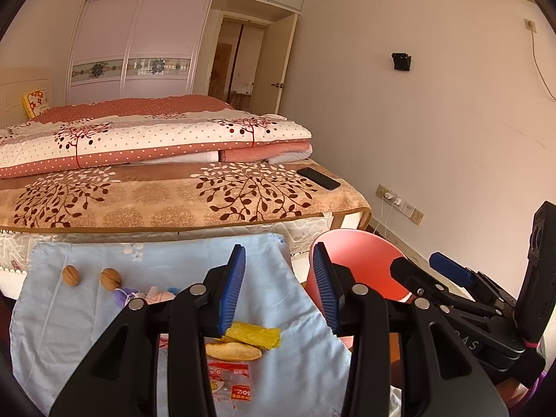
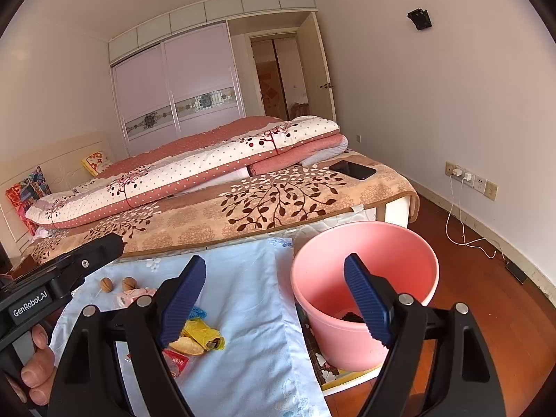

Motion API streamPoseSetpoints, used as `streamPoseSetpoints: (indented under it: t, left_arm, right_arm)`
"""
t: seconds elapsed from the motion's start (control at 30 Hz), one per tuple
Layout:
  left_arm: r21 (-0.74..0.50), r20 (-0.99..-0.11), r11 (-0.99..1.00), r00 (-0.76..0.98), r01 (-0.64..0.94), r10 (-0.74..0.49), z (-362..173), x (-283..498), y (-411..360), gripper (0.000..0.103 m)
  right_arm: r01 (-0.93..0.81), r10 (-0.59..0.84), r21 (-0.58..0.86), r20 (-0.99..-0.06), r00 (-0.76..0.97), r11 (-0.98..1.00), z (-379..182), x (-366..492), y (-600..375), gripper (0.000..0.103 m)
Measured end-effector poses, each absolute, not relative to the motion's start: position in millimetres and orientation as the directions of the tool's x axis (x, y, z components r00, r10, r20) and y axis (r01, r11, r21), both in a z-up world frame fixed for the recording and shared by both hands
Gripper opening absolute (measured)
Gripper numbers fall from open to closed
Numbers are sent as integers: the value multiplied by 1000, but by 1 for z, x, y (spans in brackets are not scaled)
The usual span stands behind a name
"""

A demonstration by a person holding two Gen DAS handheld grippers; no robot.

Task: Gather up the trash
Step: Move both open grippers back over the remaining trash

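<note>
The left gripper (image 1: 278, 288) hangs over a pale blue cloth (image 1: 87, 299) with its blue fingers (image 1: 231, 288) apart and nothing between them. In the left wrist view the trash lies at about 6 o'clock from its tips: a yellow wrapper (image 1: 253, 335) touching a bread piece (image 1: 232, 351), and just below them a clear packet (image 1: 229, 382) with red print. Two walnuts (image 1: 90, 276) sit side by side at 9 o'clock on the cloth, with a small purple and pink heap (image 1: 146, 295) just beside them. The right gripper (image 2: 276, 300) is spread wide and empty; in its own view its left finger stands over the cloth and its right finger (image 2: 366, 299) in front of the pink bucket (image 2: 392, 243), which fills the 3 o'clock side. Something small and dark (image 2: 351, 316) lies at the bucket's bottom; what it is cannot be told. A blue scrap (image 2: 198, 311) peeks out beside the yellow wrapper in that view. A hand (image 2: 36, 368) grips the left gripper's handle at 8 o'clock. Beyond the cloth at 12 o'clock is a bed (image 1: 156, 205) with folded quilts (image 1: 156, 139) and a phone (image 1: 318, 178) near its edge.
</note>
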State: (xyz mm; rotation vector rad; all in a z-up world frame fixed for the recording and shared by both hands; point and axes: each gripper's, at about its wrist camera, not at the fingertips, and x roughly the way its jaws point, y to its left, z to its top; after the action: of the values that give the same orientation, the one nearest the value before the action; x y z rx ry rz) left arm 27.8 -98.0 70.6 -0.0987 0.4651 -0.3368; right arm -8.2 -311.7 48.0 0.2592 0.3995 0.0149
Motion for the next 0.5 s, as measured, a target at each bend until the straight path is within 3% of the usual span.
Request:
streamPoseSetpoints:
  t: [0.13, 0.27, 0.37, 0.5]
  left_arm:
    - [-183, -432, 956, 855, 228, -287, 68, 27, -75, 41]
    - [-207, -451, 964, 858, 165, -244, 65, 24, -47, 41]
    - [-207, -460, 972, 866, 111, -197, 61, 22, -27, 41]
    - [-192, -494, 980, 857, 59, -148, 53, 20, -2, 41]
  right_arm:
    - [-18, 127, 282, -371, 920, 959, 51, -4, -303, 94]
    - [-67, 160, 256, -364, 918, 964, 53, 0, -288, 95]
    - [-88, 157, 186, -396, 905, 979, 47, 8, -273, 95]
    - [-112, 195, 204, -447, 873, 972, 34, 19, -261, 95]
